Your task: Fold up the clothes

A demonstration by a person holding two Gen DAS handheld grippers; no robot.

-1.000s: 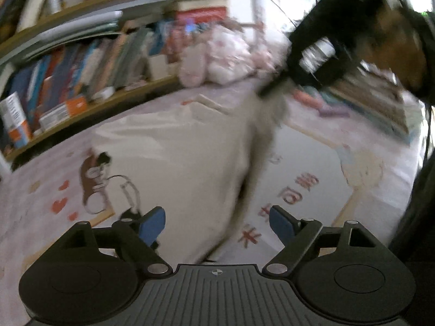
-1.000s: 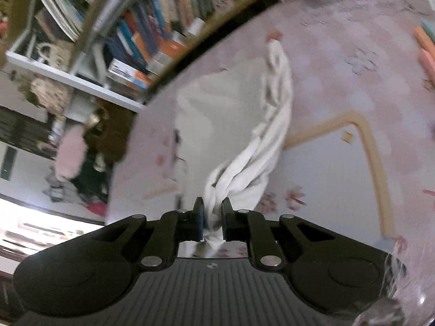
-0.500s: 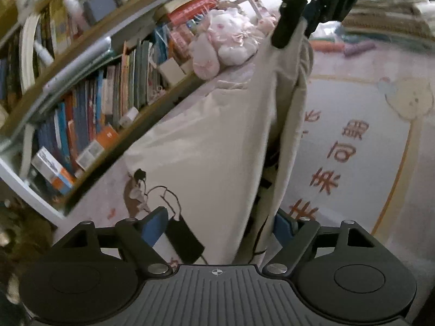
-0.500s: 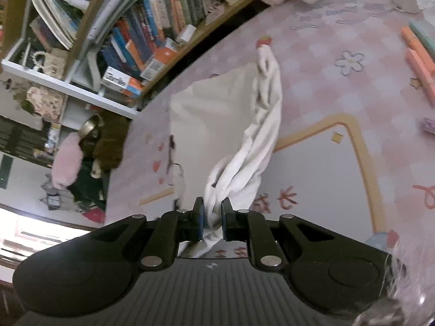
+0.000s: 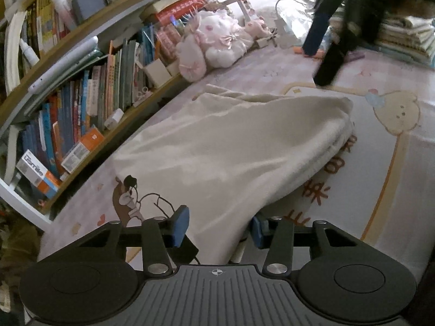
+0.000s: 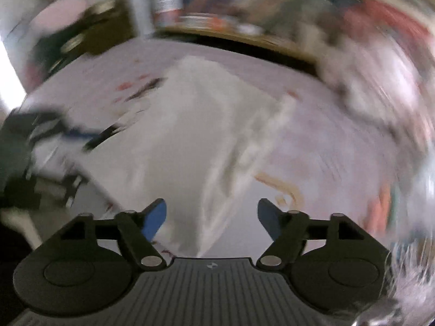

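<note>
A cream-white cloth garment (image 5: 228, 149) lies spread on a pale pink play mat (image 5: 402, 163) printed with red characters and a cartoon bear, its long folded edge running down the side away from the bookshelf and its far end reaching toward the mat's shelf-side edge. The left gripper (image 5: 217, 225), black with blue pads, hovers low over the near end of the garment; its jaws are spread wide, and the cloth passes between the blue fingertips (image 5: 180, 224) without being pinched. A cartoon figure printed on the mat shows just beside the garment's near corner. Along the mat's edge stands a wooden bookshelf (image 5: 89, 62) packed with upright books, and a pink-and-white plush toy (image 5: 214, 43) sits at the shelf's far end. A stack of folded pale textiles (image 5: 405, 38) rests at the mat's far corner. The right gripper (image 6: 212, 217) is also spread apart, its blue pads holding nothing, with the garment (image 6: 201, 135) lying on the mat just ahead of and below it. The right wrist view is heavily smeared by motion blur, so the shelf and surrounding objects there cannot be made out clearly.
</note>
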